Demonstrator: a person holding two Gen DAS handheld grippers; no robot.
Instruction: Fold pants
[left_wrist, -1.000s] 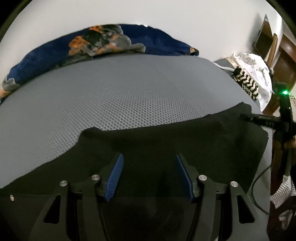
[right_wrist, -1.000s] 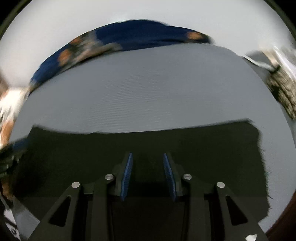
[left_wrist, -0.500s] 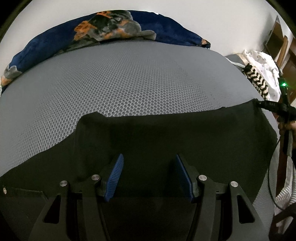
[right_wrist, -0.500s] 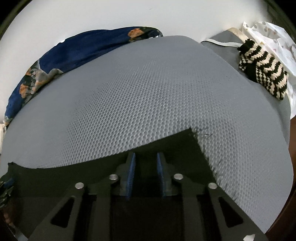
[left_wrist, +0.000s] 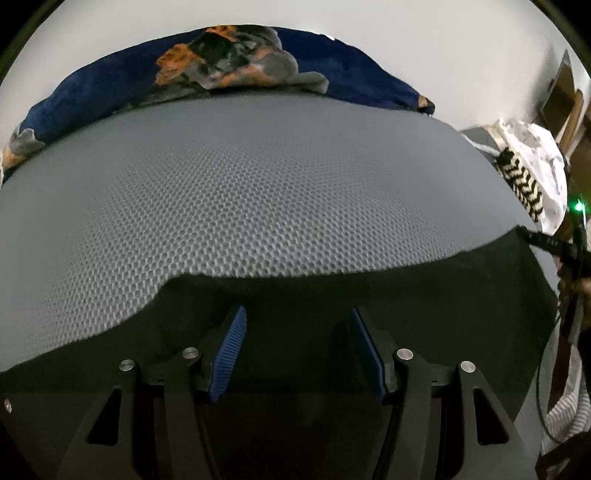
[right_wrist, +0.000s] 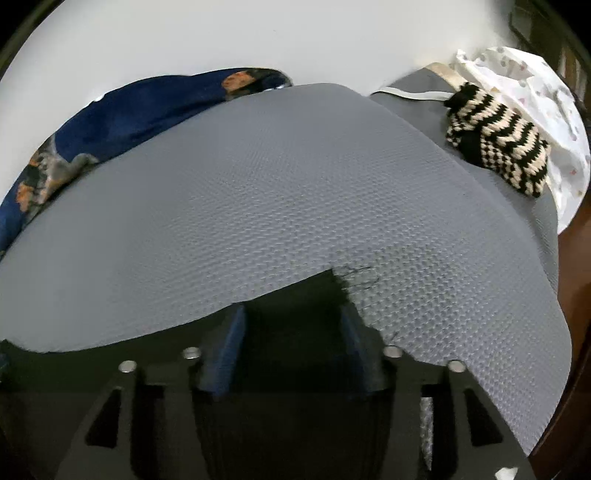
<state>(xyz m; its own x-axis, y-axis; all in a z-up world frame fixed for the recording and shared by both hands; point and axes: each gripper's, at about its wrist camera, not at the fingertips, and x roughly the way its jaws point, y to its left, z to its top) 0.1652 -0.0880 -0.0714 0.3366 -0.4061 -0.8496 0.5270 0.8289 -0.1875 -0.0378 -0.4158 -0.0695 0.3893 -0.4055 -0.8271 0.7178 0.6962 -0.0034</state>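
Black pants lie flat on a grey honeycomb-textured mattress. My left gripper is open just above the pants, near their far edge, with nothing between its blue pads. In the right wrist view the pants' frayed far-right corner lies between the fingers of my right gripper, which is open. The right gripper also shows at the right edge of the left wrist view, at that same corner.
A dark blue patterned blanket lies along the mattress's far edge by the white wall. A black-and-cream striped knit item and a white dotted cloth sit at the far right. Dark wooden furniture stands on the right.
My right gripper's jaws have opened after narrowing on the pants' corner. The left gripper has stayed open and shifted slightly over the pants.
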